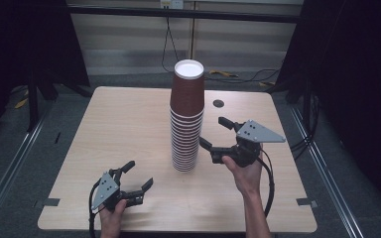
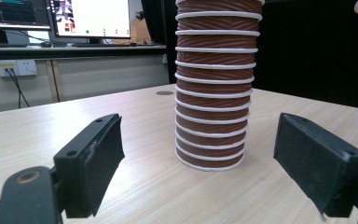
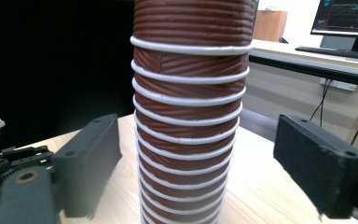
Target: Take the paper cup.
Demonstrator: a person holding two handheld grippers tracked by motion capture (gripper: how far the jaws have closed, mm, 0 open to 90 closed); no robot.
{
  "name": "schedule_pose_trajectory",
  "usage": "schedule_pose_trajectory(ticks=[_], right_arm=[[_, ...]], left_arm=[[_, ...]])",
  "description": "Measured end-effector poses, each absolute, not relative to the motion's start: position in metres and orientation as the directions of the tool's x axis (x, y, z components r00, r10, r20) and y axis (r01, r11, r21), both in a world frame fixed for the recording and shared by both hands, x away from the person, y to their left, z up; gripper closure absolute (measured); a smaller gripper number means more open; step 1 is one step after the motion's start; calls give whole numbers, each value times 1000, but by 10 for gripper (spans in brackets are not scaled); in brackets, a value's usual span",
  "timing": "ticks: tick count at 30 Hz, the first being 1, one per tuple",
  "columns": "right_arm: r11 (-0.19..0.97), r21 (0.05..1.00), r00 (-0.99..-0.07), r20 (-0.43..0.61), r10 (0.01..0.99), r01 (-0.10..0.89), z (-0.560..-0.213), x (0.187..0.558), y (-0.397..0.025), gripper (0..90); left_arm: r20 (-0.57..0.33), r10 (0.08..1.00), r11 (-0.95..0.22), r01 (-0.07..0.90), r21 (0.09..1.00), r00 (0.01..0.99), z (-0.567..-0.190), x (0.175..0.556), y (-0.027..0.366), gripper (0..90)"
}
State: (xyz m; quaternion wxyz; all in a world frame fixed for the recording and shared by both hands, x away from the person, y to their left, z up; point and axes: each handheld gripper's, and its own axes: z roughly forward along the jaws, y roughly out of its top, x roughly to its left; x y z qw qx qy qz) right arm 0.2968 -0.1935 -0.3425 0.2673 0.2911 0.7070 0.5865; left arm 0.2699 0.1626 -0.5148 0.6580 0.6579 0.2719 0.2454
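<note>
We see a tall stack of brown paper cups [image 1: 185,119] standing upside down near the middle of the wooden counter [image 1: 119,129], with white rims showing as rings down its side and a white base on the top. The stack leans a little in the high view. The right tongs [image 1: 217,134] are held in the person's right hand [image 1: 245,173] just beside the stack, on its right side, and raised above the counter surface. Their jaws are wide open and hold nothing; in the right gripper view the stack [image 3: 191,116] stands between the two black jaws, close to the camera, but we cannot tell if a pad touches it. The left tongs [image 1: 140,174] are near the front edge of the counter, to the left of the stack and apart from it, held by the left hand [image 1: 111,215]. Their jaws are also wide open and empty. In the left gripper view the lower part of the stack [image 2: 213,88] is seen farther off between the jaws, resting on the counter [image 2: 158,186].
</note>
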Motion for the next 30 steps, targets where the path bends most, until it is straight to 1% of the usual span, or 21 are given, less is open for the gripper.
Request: schedule_pose_trajectory(ticks=[2,3,4,8,9,13,14,16,21,22,23,24,27,30], right_arm=[[153,981,-697,-27,717,120,-338,297,-195,196],[163,978,-709,-21,705,133,-336,298,-195,196],[164,977,-710,-21,704,134,-334,299,-195,194],[148,982,-708,-21,706,118,-326,301,-196,171],[148,982,-708,-21,706,118,-326,301,-196,171],[139,983,-717,-11,697,120,-313,305,-196,139],[131,985,-718,-10,696,114,-310,306,-196,140],[109,987,-727,9,686,115,-306,307,-196,145],[98,989,-730,16,683,114,-298,311,-196,147],[113,987,-728,5,686,113,-294,312,-195,145],[123,987,-724,-7,689,108,-292,312,-195,147],[123,987,-724,-7,689,108,-292,312,-195,147],[142,985,-722,-30,692,95,-286,315,-195,173],[141,986,-741,-26,671,93,-281,317,-196,202]], left_arm=[[-16,679,-3,25,1000,734,-514,271,164,155],[-35,681,13,35,999,732,-515,270,163,154],[-26,679,6,30,1000,733,-515,270,163,155],[-34,681,13,35,999,732,-515,270,163,155],[-15,678,-4,24,1000,735,-514,271,164,155],[-18,679,-3,26,1000,733,-514,271,164,155],[-34,681,12,35,999,732,-515,270,163,155],[-16,679,-4,25,1000,734,-514,271,164,154],[-35,680,13,36,999,732,-515,270,163,155],[-15,678,-5,25,1000,735,-514,271,164,155],[-15,678,-5,25,1000,735,-514,271,164,155],[-35,681,11,38,999,731,-515,270,163,155],[-35,680,14,35,999,733,-515,270,163,154],[-35,680,13,35,999,732,-515,270,163,155]])
